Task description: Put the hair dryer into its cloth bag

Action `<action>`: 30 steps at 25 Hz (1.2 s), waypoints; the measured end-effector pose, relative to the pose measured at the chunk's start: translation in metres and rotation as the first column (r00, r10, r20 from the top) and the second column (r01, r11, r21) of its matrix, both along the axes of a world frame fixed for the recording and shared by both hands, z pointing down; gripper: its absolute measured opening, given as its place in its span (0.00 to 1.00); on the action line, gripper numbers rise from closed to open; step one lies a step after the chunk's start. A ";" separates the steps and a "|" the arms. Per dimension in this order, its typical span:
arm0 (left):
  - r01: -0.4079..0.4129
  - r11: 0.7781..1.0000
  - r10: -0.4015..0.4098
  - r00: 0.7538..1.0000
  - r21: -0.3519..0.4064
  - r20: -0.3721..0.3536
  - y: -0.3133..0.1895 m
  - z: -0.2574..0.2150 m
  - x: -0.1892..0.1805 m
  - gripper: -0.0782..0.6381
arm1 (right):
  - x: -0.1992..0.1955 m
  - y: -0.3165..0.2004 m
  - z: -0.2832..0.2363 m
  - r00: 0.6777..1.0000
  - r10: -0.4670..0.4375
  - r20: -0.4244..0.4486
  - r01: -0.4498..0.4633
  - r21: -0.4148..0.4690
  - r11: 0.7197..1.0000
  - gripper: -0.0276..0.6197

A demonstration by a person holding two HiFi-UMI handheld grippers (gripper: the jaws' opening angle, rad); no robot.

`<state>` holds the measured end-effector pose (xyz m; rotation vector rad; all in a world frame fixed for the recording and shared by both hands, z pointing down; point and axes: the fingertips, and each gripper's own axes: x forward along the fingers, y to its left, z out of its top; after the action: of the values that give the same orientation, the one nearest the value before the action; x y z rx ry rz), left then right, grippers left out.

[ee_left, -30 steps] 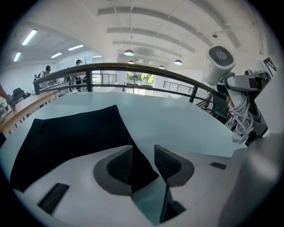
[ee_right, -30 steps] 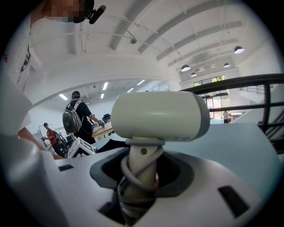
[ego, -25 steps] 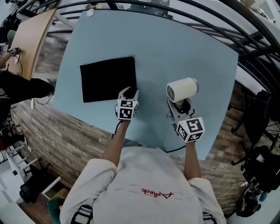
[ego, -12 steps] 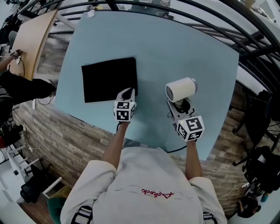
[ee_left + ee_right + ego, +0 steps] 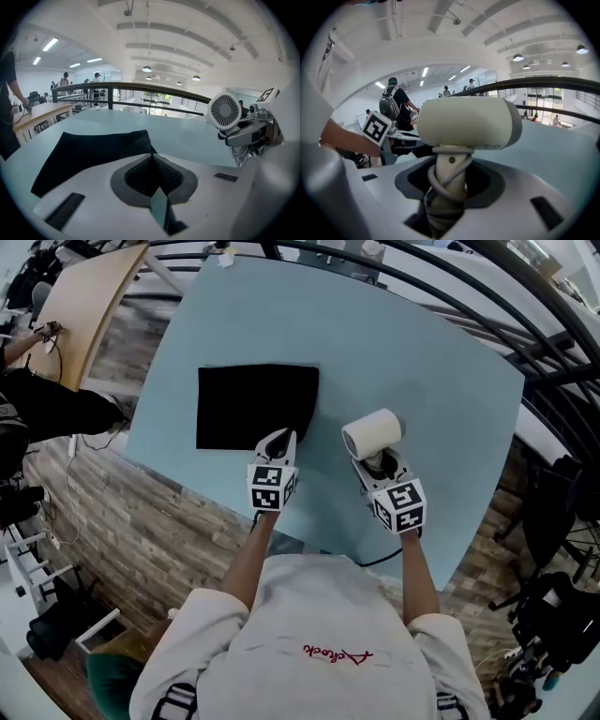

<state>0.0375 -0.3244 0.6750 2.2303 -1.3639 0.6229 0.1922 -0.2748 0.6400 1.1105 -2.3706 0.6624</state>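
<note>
Both grippers have shifted: my left gripper now pinches the cloth bag at its corner, my right gripper carries the hair dryer nearer by its handle, and bagging is not yet begun.

cream hair dryer, barrel level above its handle, just right of flat black cloth bag

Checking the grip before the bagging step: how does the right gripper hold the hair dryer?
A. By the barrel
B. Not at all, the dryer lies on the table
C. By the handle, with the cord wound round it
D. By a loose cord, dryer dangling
C: in the right gripper view the hair dryer stands with its handle, the cord wound round it, clamped between the jaws of the right gripper.
</note>
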 end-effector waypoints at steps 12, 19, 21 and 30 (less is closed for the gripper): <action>-0.014 1.000 0.015 0.999 0.016 -0.049 0.016 -0.009 -0.011 0.13 | -0.075 -0.014 0.048 0.950 -0.298 -0.098 0.278 -0.175 0.944 0.33; -0.041 0.999 0.042 0.997 0.016 -0.069 0.018 -0.005 -0.010 0.13 | -0.085 -0.016 0.073 0.886 -0.420 -0.194 0.360 -0.282 0.889 0.33; -0.048 0.999 0.049 0.996 0.015 -0.074 0.019 -0.006 -0.010 0.13 | -0.087 -0.014 0.078 0.872 -0.445 -0.203 0.372 -0.316 0.873 0.33; -0.096 0.995 0.097 0.991 0.021 -0.091 0.023 -0.009 -0.001 0.13 | -0.089 0.001 0.098 0.783 -0.574 -0.241 0.437 -0.443 0.782 0.33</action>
<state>0.0369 -0.3017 0.6658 2.3190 -1.2266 0.5370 0.1036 -0.2741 0.7378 0.3417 -1.9777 0.5949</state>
